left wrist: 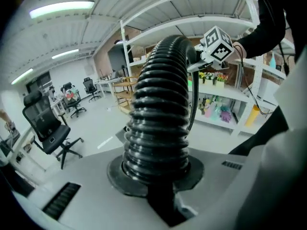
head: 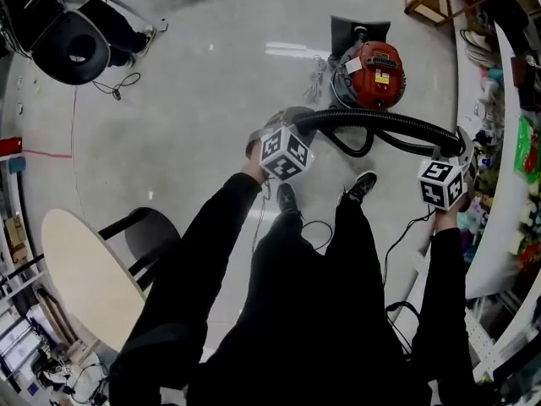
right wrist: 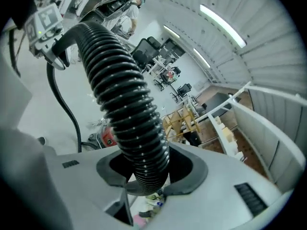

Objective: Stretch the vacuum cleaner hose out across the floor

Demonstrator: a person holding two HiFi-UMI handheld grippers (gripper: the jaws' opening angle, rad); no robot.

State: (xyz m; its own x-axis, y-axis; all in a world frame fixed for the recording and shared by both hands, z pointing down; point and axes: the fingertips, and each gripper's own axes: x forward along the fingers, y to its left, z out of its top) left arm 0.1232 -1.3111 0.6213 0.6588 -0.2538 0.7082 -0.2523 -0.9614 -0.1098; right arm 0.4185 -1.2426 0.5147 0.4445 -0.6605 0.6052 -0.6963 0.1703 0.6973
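Black ribbed vacuum hose point(head: 380, 122) hangs above the pale floor point(head: 194, 100), by the red canister vacuum point(head: 376, 74). Left gripper point(left wrist: 156, 176) fingers clamp one stretch; right gripper point(right wrist: 146, 178) fingers clamp another.

Hose point(left wrist: 158, 114): ribbed blk plastic, glossy; floor point(head: 194, 100) smooth, shiny.

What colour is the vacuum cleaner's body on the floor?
The vacuum cleaner is red, its hose black; clearest in the head view.

Black ribbed hose point(head: 380, 119) in raised arc beside red vacuum cleaner point(head: 377, 74)
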